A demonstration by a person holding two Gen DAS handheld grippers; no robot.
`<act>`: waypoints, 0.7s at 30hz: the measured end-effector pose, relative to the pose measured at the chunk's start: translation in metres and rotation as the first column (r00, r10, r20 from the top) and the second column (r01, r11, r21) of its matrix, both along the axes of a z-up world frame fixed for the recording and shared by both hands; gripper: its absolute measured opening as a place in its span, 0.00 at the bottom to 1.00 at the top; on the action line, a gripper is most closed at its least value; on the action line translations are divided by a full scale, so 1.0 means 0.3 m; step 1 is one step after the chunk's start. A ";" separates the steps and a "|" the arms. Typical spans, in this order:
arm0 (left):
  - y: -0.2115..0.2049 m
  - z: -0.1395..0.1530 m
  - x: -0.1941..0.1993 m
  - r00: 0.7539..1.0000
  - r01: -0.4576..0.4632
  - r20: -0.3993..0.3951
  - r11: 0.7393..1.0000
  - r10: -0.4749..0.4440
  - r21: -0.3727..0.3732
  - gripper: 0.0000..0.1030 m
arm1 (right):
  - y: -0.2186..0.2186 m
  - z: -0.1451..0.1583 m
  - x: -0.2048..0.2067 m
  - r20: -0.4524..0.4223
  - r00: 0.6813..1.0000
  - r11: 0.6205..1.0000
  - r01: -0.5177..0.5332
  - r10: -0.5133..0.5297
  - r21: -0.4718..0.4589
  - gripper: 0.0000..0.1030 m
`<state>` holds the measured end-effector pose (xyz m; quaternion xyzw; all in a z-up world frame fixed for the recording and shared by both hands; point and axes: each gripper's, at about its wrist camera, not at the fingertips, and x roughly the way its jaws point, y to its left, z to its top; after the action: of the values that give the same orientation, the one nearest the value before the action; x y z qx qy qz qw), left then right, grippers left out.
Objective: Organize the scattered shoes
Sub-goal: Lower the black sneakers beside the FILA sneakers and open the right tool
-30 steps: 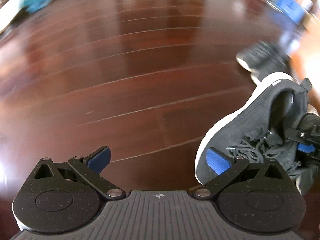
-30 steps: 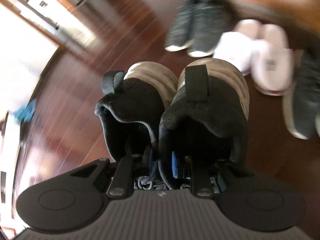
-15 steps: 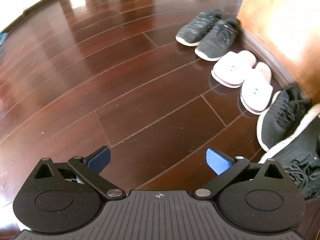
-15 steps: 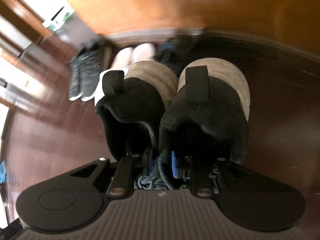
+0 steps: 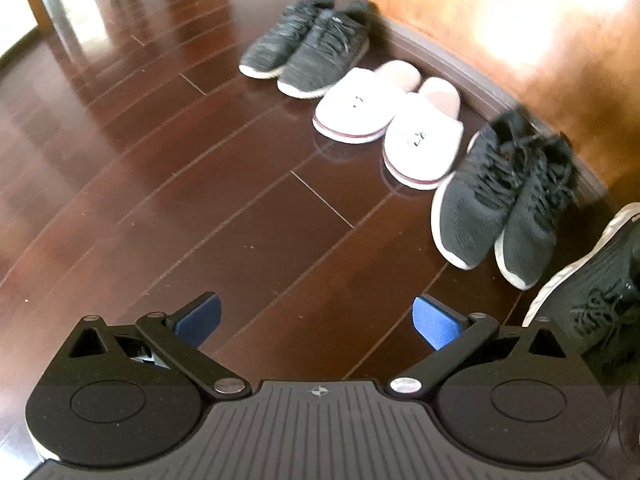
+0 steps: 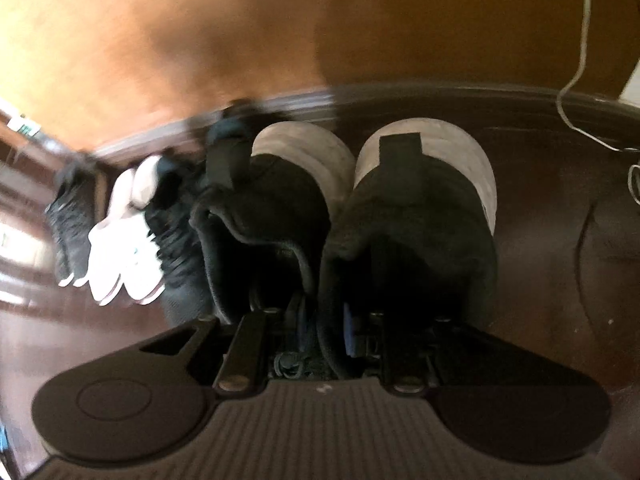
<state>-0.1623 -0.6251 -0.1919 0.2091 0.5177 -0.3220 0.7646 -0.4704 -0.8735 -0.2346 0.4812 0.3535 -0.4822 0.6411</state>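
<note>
Right gripper (image 6: 320, 320) pinching sneaker pair (image 6: 348, 216), left gripper (image 5: 316, 320) wide open

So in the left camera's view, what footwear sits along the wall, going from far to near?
Grey sneakers → white slippers → black sneakers → the dark shoe at the right edge, nearest the camera, only partly in view.
</note>
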 end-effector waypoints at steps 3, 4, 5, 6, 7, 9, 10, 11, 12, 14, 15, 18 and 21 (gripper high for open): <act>-0.031 -0.023 -0.026 1.000 0.020 -0.001 1.000 -0.020 0.015 1.00 | -0.047 -0.036 -0.031 -0.021 1.000 1.000 0.019 -0.019 -0.002 0.13; -0.032 -0.026 -0.034 1.000 0.024 0.001 0.999 -0.024 0.021 1.00 | -0.069 -0.044 -0.039 -0.025 0.999 1.000 0.023 -0.023 -0.005 0.13; -0.036 -0.031 -0.041 1.000 0.028 0.001 0.999 -0.028 0.027 1.00 | -0.092 -0.052 -0.046 -0.031 0.999 1.000 0.026 -0.026 -0.007 0.13; -0.039 -0.037 -0.046 1.000 0.030 -0.001 0.999 -0.030 0.032 1.00 | -0.120 -0.062 -0.046 -0.038 0.999 1.000 0.027 -0.027 -0.008 0.12; -0.047 -0.050 -0.053 1.000 0.030 -0.008 0.999 -0.030 0.038 1.00 | -0.143 -0.073 -0.044 -0.047 0.999 1.000 0.025 -0.026 -0.007 0.12; -0.058 -0.070 -0.064 0.999 0.028 -0.019 0.998 -0.027 0.050 1.00 | -0.197 -0.109 -0.047 -0.075 0.997 1.000 0.019 -0.019 0.001 0.12; -0.062 -0.075 -0.069 0.999 0.027 -0.022 0.998 -0.025 0.053 1.00 | -0.202 -0.119 -0.046 -0.077 0.997 1.000 0.024 -0.023 0.004 0.12; -0.063 -0.079 -0.073 0.999 0.028 -0.026 0.998 -0.026 0.055 1.00 | -0.220 -0.135 -0.054 -0.081 0.996 0.999 0.036 -0.035 0.008 0.12; -0.065 -0.083 -0.078 0.999 0.030 -0.028 0.998 -0.028 0.057 1.00 | -0.236 -0.149 -0.062 -0.082 0.995 0.999 0.051 -0.049 0.014 0.13; -0.067 -0.095 -0.087 0.999 0.031 -0.033 0.997 -0.029 0.064 1.00 | -0.250 -0.167 -0.080 -0.066 0.994 0.995 0.094 -0.091 0.040 0.16; -0.066 -0.101 -0.090 0.999 0.029 -0.036 0.997 -0.027 0.069 1.00 | -0.260 -0.172 -0.083 -0.068 0.993 0.993 0.102 -0.098 0.052 0.16; -0.065 -0.125 -0.093 0.998 0.022 -0.056 0.996 -0.017 0.083 1.00 | -0.288 -0.192 -0.072 -0.108 0.992 0.994 0.069 -0.060 0.080 0.37; -0.063 -0.134 -0.092 0.998 0.020 -0.062 0.996 -0.014 0.089 1.00 | -0.294 -0.212 -0.085 -0.105 0.993 0.994 0.057 -0.047 0.093 0.43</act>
<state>-0.1898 -0.6440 -0.2321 0.2377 0.5530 -0.3111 0.7355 -0.4960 -0.9618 -0.2983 0.4949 0.3959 -0.5055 0.5855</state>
